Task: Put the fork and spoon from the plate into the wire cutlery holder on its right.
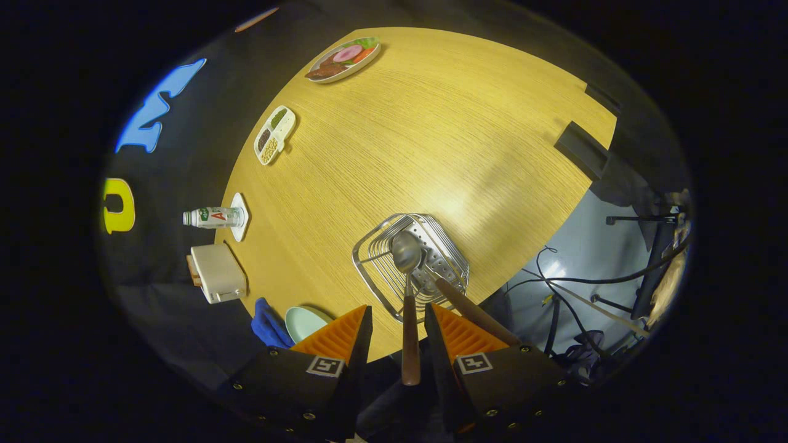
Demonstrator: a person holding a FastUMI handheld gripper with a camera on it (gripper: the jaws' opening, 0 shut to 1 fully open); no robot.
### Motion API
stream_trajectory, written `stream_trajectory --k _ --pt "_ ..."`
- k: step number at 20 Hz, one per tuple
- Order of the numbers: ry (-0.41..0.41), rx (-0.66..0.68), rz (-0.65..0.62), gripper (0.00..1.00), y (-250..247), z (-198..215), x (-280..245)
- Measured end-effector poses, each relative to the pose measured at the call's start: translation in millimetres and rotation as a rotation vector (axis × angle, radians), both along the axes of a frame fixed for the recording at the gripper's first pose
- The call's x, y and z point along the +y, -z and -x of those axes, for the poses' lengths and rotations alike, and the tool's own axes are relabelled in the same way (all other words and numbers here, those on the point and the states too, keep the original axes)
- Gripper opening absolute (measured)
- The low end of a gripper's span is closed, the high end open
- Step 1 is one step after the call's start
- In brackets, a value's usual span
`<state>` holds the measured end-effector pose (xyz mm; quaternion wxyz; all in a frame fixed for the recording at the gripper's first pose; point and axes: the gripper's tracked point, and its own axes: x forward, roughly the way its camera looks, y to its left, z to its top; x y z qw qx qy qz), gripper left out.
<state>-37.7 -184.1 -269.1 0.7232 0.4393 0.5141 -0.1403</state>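
Overhead light fell warm and bright on the wooden table [431, 123], with glare just beyond the wire cutlery holder [411, 263]; surroundings stayed dim, and fisheye distortion curved the table's edges.

Gripper [397, 335] fingers apart, spoon [407, 289] between them, bowl over wire holder [411, 261]; fork [465, 304] already leaning in holder, lower center.

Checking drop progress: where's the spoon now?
In the gripper view, the spoon hangs between the open tongs, bowl over the wire holder, beside the fork already in it.

Tool [397, 344] hides most of the plate [305, 321] — fork's [474, 314] tines unclear.
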Motion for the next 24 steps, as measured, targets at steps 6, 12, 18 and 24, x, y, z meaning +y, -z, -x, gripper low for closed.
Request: stream_trajectory --k 6,12,18,24 --pt "-0.036 -0.145 0.263 0.52 -28.0 -14.4 -24.7" --pt "0.07 -0.496 0.567 0.52 -136.7 -39.6 -62.6" --pt "0.201 -0.771 0.826 0.52 -235.2 -26.2 -93.4" --pt "0.263 -0.862 1.205 0.51 -306.2 6.2 -122.4"
